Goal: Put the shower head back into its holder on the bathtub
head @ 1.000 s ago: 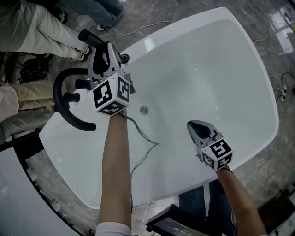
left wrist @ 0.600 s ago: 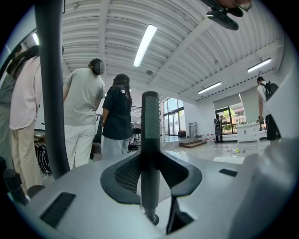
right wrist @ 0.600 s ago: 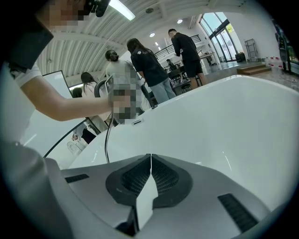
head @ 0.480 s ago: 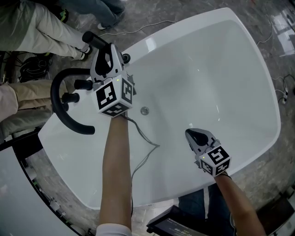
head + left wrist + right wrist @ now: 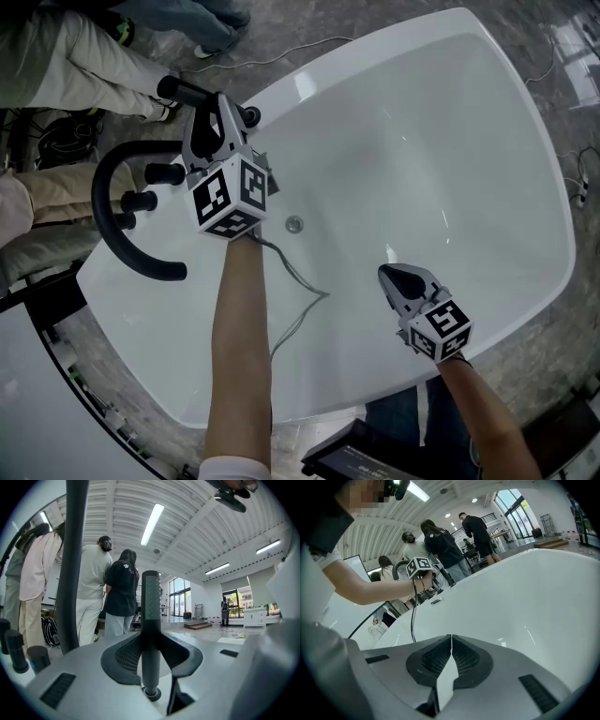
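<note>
1. Container. The white freestanding bathtub fills most of the head view. Its basin holds no water. In it are a round metal drain near the left end and a thin grey cable, which runs from below your left wrist across the basin floor towards the near rim.

2. Fittings. A black arched tap spout and black cylindrical knobs stand on the left rim of the bathtub.

3. Left arm. Your left forearm reaches from the near rim across the basin to the left rim. The left tool points level, away from you. It is clamped on the black cylindrical shower head. In the left gripper view the textured handle stands upright between the jaws of the tool, with both pads pressed against it.

4. Right arm. Your right forearm comes in over the near rim on the right. The right tool tilts down over the basin. It is closed and empty; in the right gripper view its jaws meet edge to edge.

5. Task item. The shower head is a dark, slim bar with a matt, finely ribbed surface. It lies across the far left rim, just beyond the tap spout. You cannot tell from these views whether it sits in its holder.
</note>
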Available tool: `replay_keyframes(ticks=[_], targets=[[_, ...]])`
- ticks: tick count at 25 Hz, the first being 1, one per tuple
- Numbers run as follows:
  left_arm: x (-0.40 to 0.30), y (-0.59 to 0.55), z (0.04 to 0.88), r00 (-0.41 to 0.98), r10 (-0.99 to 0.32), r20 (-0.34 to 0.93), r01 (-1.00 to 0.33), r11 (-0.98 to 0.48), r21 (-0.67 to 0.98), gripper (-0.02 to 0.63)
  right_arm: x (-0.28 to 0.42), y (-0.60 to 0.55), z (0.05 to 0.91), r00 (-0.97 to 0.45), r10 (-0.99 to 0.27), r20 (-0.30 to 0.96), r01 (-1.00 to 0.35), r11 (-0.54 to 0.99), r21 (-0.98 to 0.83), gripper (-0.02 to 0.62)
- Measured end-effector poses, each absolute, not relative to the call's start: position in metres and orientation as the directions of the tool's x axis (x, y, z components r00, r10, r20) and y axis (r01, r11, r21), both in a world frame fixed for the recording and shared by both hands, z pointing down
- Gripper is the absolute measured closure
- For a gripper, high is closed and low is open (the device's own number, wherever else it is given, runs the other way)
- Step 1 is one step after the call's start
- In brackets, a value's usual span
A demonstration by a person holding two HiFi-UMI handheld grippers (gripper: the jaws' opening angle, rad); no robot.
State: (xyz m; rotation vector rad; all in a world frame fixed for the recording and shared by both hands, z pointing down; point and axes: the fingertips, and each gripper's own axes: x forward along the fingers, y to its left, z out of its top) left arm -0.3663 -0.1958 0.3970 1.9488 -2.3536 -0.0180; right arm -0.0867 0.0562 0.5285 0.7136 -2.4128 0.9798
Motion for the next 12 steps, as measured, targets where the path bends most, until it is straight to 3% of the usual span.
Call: replay_keyframes(ticks=[12], targets=[[-0.3658,-0.201,0.4077,-0.179,-0.981,0.075,-0.981,0.184,0.064,0.486,-0.0836,0.0616,0.5348,-0.771,-0.292,0.566,-0.605,0.613,-0.508,0.588]])
